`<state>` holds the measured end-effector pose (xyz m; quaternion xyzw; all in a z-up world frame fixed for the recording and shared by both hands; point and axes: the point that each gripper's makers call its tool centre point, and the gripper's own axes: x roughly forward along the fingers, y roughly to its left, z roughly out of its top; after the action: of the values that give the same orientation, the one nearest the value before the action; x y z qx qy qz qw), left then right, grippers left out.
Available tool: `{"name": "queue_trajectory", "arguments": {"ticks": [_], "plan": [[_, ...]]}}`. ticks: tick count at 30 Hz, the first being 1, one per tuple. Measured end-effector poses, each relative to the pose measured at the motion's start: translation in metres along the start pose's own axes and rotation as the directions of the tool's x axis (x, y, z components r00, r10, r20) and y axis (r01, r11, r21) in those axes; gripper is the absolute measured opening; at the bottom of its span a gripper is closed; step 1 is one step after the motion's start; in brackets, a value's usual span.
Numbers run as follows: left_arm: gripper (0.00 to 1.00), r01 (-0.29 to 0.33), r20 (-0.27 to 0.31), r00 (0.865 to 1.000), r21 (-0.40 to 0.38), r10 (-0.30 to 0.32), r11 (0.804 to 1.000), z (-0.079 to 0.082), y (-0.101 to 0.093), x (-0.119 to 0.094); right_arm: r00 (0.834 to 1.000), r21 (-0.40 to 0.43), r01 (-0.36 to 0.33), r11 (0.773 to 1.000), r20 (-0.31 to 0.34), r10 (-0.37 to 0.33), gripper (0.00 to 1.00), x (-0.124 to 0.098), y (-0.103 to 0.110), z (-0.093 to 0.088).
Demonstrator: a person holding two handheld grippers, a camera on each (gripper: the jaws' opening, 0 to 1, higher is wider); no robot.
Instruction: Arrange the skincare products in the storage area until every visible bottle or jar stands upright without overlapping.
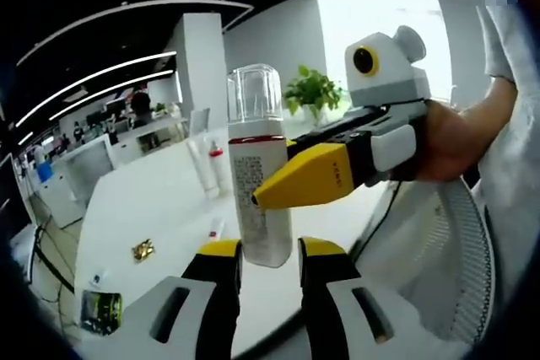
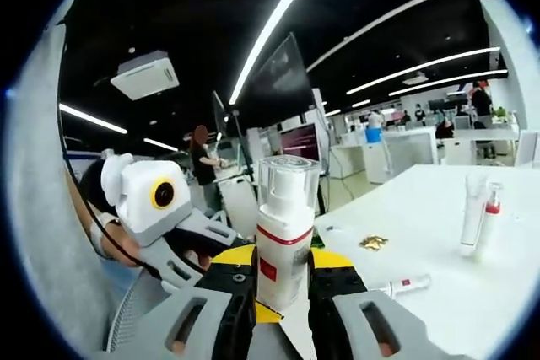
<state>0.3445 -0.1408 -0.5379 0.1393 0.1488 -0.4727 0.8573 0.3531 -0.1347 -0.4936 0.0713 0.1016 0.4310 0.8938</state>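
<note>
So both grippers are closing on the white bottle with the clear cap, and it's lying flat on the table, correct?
Not quite. The white bottle with the clear cap is upright, not lying flat; the left gripper view shows it standing vertical, lifted between the left gripper and the right gripper. The small tubes stand on the table behind.

Ceiling light strips (image 2: 278,14) glare; the window (image 1: 380,14) blows out white; fisheye edges bend, perhaps slightly blurred.

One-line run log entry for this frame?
held: white pump bottle with clear cap | right gripper: shut on it | left gripper: open beneath | white table: tubes standing
</note>
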Motion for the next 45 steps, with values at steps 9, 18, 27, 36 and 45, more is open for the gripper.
{"name": "queue_trajectory", "arguments": {"ticks": [9, 18, 27, 36, 45], "plan": [[0.33, -0.059, -0.07, 0.995, 0.082, 0.065, 0.995, -0.013, 0.036, -0.007, 0.999, -0.01, 0.039, 0.999, 0.018, -0.039, 0.15, -0.004, -0.007, 0.005], [0.28, -0.09, -0.196, 0.971, 0.223, 0.135, 0.971, -0.042, 0.082, -0.013, 0.997, -0.04, 0.081, 0.996, -0.005, -0.081, 0.16, -0.008, -0.019, 0.009], [0.21, -0.087, -0.297, 0.941, 0.254, 0.163, 0.963, -0.079, 0.081, -0.009, 0.99, -0.051, 0.14, 0.989, -0.026, -0.142, 0.16, -0.02, -0.051, 0.013], [0.15, -0.081, -0.353, 0.922, 0.233, 0.162, 0.969, -0.095, 0.088, -0.011, 0.972, -0.072, 0.214, 0.974, -0.08, -0.219, 0.16, -0.024, -0.098, 0.008], [0.16, -0.096, -0.37, 0.913, 0.218, 0.173, 0.971, -0.098, 0.091, -0.013, 0.964, -0.088, 0.247, 0.965, -0.079, -0.254, 0.16, -0.011, -0.13, 0.023]]}}
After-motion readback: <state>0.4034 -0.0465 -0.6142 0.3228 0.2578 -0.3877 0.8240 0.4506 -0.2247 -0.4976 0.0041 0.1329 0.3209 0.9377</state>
